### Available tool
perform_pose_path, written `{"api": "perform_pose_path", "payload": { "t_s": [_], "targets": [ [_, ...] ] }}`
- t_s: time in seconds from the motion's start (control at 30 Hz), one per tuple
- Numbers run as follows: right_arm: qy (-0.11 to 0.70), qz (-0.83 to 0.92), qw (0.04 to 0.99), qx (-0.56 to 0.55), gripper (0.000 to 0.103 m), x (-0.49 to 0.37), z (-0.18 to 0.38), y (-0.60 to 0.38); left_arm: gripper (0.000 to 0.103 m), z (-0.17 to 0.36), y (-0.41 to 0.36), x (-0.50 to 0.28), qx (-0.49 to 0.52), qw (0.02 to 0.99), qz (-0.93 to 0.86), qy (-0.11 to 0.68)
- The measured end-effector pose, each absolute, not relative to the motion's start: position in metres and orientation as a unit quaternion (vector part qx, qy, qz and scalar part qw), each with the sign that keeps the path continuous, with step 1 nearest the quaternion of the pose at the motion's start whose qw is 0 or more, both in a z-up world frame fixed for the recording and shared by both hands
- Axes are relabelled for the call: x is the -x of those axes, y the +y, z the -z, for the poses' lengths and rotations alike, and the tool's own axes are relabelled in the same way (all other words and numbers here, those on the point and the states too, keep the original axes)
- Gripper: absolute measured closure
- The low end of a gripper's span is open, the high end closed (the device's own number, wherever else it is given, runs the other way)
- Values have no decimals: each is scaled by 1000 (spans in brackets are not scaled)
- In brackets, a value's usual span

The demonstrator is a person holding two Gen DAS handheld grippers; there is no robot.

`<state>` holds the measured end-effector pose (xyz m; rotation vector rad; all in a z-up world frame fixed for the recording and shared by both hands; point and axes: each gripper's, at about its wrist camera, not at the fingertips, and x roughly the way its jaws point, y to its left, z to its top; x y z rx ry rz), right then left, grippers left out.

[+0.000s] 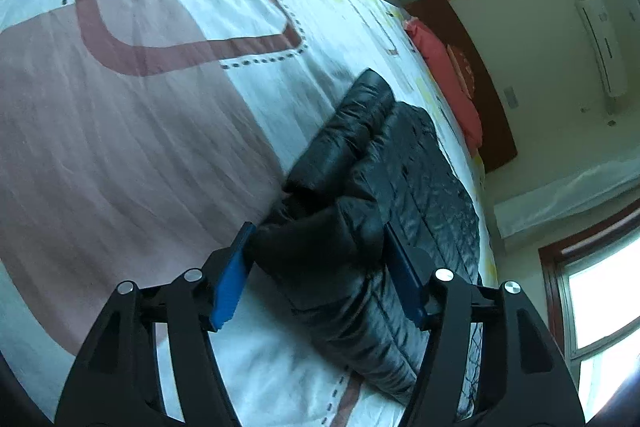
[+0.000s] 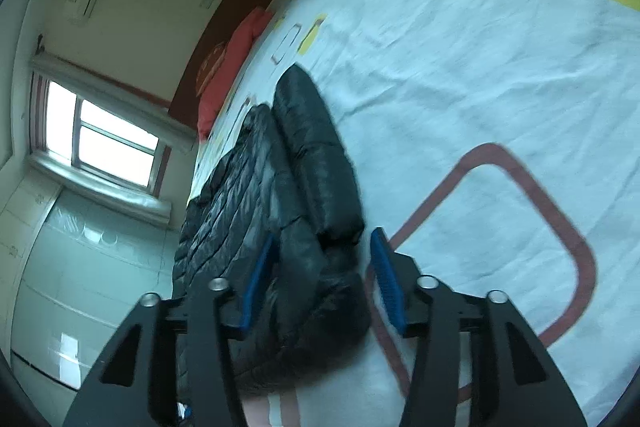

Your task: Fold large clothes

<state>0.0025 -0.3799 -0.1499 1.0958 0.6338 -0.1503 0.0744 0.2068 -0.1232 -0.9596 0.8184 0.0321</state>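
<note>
On my left gripper [image 1: 316, 243] the jaws stand apart, a black fold of the jacket [image 1: 384, 187] bulging between the blue pads [image 1: 230, 279]; I can't tell whether the pads still press on it. The rest of the jacket runs ahead and to the right of this gripper, lying on the bedsheet [image 1: 140, 147]. My right gripper [image 2: 322, 247] also has its jaws apart, jacket [image 2: 304, 155] between them, a gap showing at the right pad [image 2: 386, 283]. From here the jacket stretches ahead and left, toward a red pillow [image 2: 236, 67] at the bed's far end.
</note>
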Motion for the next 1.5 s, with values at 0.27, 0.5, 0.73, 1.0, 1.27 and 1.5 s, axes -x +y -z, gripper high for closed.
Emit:
{"api": "perform_pose_path", "payload": {
  "t_s": [0.27,0.5,0.73,1.0,1.27,1.5],
  "targets": [
    [310,59,798,-514,67,-8,160,-382,59,135,208,-81,420,818,-12,393],
    [310,76,810,-492,64,0,143,-393,38,114,216,-75,360,841,-29,403],
    [325,182,824,-427,59,24,120,-415,38,86,233,-56,298,863,-79,400],
    [364,166,884,-242,60,-20,74,-346,47,30,167,-63,122,926,-65,351],
    [383,74,914,-112,60,-105,58,-237,60,37,52,-120,41,923,32,381],
    [404,52,912,-56,60,-161,65,-181,60,56,-5,-163,-9,920,41,391]
  ]
}}
